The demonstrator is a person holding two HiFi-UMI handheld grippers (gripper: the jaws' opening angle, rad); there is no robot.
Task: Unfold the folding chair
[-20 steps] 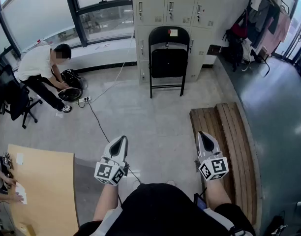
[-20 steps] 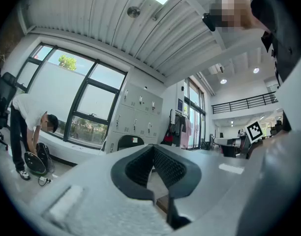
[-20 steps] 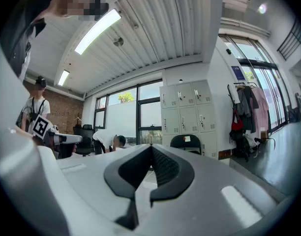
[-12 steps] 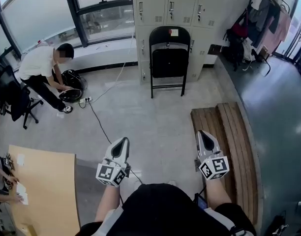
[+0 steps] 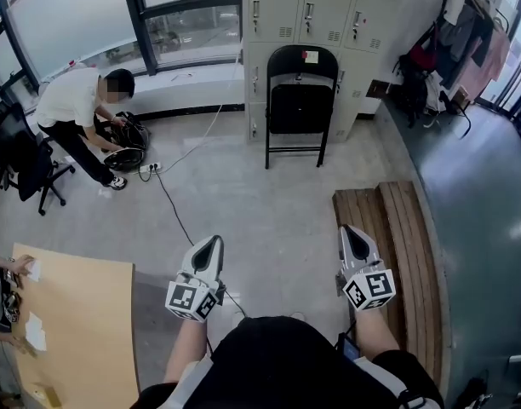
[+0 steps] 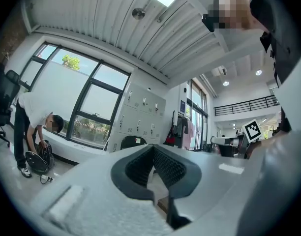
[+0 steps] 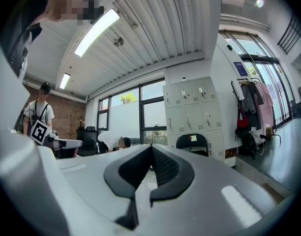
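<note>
Head view: left gripper (image 5: 213,244), right gripper (image 5: 353,233) closed; open floor (image 5: 260,211) reaches folding chair (image 5: 301,109) at lockers (image 5: 307,7).

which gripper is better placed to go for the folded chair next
Right, narrowly. The right gripper and left gripper are both shut, empty and far from the folding chair by the lockers, but the chair stands nearer the right one's side.
</note>
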